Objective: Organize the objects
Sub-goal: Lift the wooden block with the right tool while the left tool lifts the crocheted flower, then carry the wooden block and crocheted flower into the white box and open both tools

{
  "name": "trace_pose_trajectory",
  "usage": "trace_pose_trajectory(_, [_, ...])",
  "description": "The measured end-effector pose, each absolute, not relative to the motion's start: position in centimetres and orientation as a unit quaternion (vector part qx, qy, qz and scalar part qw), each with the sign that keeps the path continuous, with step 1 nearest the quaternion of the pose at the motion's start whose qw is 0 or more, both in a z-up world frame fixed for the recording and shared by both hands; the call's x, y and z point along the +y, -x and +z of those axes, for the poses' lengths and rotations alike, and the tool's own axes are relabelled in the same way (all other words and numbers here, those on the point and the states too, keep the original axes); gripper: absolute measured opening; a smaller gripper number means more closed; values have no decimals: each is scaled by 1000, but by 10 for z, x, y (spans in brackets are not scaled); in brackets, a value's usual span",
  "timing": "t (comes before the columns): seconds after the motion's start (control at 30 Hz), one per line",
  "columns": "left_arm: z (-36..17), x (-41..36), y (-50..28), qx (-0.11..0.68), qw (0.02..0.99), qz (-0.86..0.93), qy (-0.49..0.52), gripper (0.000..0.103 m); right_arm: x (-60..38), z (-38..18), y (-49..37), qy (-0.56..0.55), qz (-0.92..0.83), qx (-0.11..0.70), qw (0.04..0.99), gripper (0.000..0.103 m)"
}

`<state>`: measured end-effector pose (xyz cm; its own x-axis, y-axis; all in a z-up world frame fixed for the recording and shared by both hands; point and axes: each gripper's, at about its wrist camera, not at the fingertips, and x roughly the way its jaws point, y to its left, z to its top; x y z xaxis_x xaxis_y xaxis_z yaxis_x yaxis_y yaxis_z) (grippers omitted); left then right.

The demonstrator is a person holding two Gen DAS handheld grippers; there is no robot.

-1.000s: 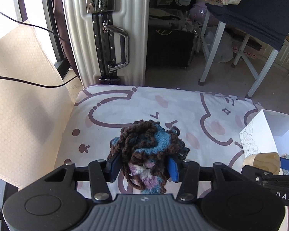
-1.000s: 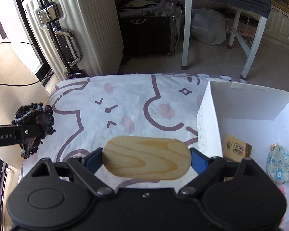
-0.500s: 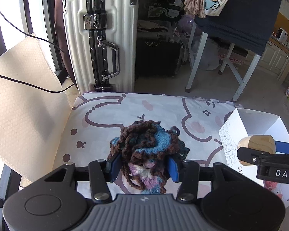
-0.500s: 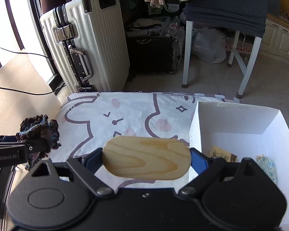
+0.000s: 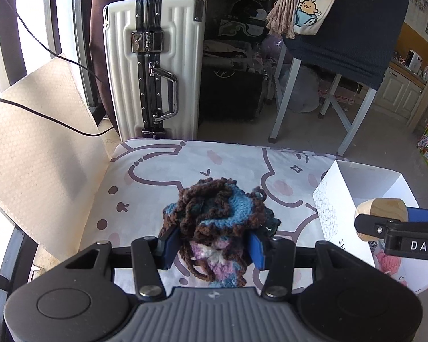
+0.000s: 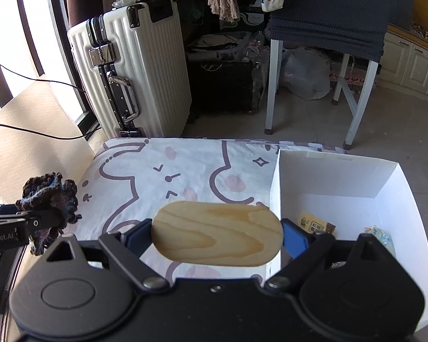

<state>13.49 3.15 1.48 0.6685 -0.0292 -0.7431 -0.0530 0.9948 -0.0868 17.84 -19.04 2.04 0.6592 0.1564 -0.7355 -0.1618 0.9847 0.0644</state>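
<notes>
The left gripper (image 5: 212, 245) is clamping a bundle of crocheted yarn (image 5: 218, 222) in brown, blue and lilac between its blue pads, and the bundle is hanging in the air above the patterned cloth (image 5: 157, 171) that is covering the desk. The right gripper (image 6: 216, 235) is squeezing a rounded wooden block (image 6: 216, 235) end to end between its own blue pads, holding it level over the near right part of the cloth, just beside the left wall of the white box (image 6: 391, 182). In the left wrist view that block is showing at the right edge, over the near corner of the box. The box is sitting on the right end of the desk; a small printed card (image 6: 314, 223) and a pale floral pouch (image 6: 381, 233) are lying on its floor, partly hidden by the gripper. Beyond the far edge of the desk a white suitcase (image 5: 154, 65) is standing upright on the floor, and to its right a stool (image 6: 328, 14) draped in dark knit fabric is standing.
</notes>
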Motion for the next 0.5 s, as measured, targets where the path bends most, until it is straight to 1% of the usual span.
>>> trace_pose_trajectory(0.33, [19,34,-119,406,912,-1,53,50,-187,22,-163,9,96,409,908,93])
trace_pose_trajectory(0.5, [26,30,-117,399,916,-12,42,50,-201,30,-156,11,98,402,910,93])
